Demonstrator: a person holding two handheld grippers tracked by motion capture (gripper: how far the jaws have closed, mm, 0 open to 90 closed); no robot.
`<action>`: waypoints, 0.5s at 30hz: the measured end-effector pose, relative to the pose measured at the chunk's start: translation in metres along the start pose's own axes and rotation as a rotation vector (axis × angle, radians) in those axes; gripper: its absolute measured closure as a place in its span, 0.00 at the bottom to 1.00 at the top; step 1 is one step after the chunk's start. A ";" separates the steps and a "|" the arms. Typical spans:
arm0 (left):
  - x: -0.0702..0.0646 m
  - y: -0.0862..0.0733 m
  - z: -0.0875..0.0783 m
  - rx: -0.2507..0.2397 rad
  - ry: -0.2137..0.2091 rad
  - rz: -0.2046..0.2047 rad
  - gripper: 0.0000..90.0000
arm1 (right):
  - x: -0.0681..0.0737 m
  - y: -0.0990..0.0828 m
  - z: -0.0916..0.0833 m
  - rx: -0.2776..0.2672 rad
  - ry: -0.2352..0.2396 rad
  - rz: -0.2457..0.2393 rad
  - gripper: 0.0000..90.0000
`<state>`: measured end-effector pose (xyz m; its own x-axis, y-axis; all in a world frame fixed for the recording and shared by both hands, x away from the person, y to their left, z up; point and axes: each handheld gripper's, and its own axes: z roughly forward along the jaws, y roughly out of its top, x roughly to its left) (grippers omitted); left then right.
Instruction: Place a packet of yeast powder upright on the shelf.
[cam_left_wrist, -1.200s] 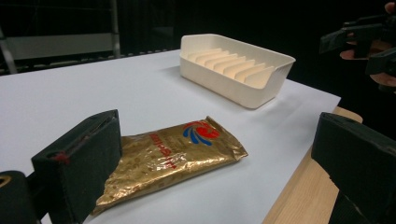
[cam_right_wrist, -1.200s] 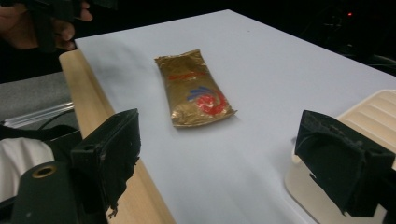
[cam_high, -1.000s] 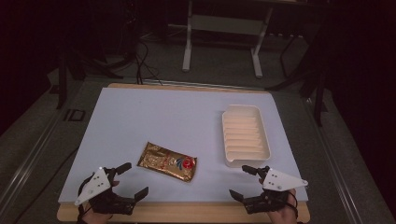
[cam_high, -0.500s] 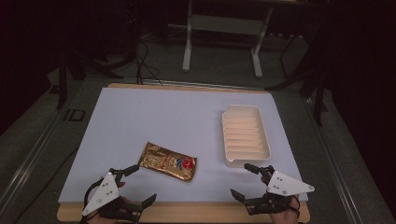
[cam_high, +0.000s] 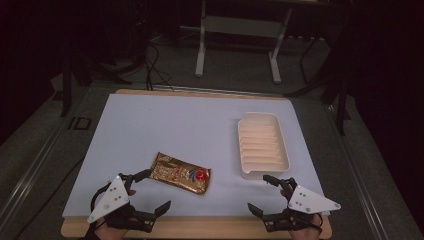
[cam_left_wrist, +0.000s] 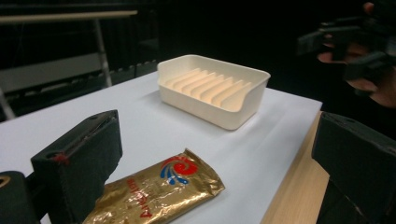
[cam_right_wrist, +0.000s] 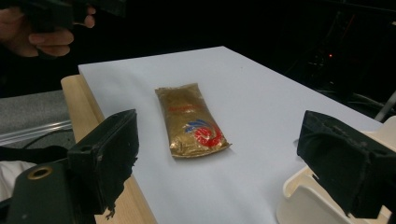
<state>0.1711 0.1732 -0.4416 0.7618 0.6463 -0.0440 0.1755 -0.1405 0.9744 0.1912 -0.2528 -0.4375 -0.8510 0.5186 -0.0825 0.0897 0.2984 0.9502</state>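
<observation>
- Gold pouch (cam_high: 181, 173) lay flat on the white mat (cam_high: 165, 130), near the front edge, just ahead of our left gripper (cam_high: 150, 192) and apart from it. Nothing touched it.
- Cream ribbed tray (cam_high: 262, 146) sat on the mat's right side, well apart from the pouch, w/ our right gripper (cam_high: 265, 195) just in front of its near end.
- Left gripper: jaws spread wide, nothing between them; in the left gripper view the pouch (cam_left_wrist: 159, 193) sat low between the two black jaws, so we judged it the nearer tool for the pick.
- Right gripper: jaws also spread, empty; its view had the pouch (cam_right_wrist: 191, 120) straight ahead and the tray corner (cam_right_wrist: 308, 196) close by the right-hand jaw.
- Risks as we judged them:
  - Pouch is thin and flat, so jaws coming straight down could slide over the foil or push it along the mat instead of pinching it.
  - Slick film; a grip at one corner could let it droop or slip out on the way to the tray.
  - Right gripper was so near the tray that a careless swing could knock it askew.
  - Both tools going for the pouch at once could clash, since it lay between them.
</observation>
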 end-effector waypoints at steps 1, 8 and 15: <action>0.000 0.000 0.000 0.000 0.000 0.000 0.03 | 0.000 0.000 0.000 0.000 0.000 0.000 0.14; 0.009 0.011 0.002 -0.036 0.067 -0.004 0.03 | -0.001 -0.001 0.002 -0.007 0.018 0.029 0.12; 0.025 0.014 0.009 -0.021 0.145 -0.010 0.03 | -0.002 -0.001 0.001 -0.013 0.019 0.034 0.12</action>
<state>0.1986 0.1805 -0.4315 0.6618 0.7493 -0.0234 0.1686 -0.1183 0.9786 0.1933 -0.2531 -0.4383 -0.8574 0.5127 -0.0440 0.1123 0.2699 0.9563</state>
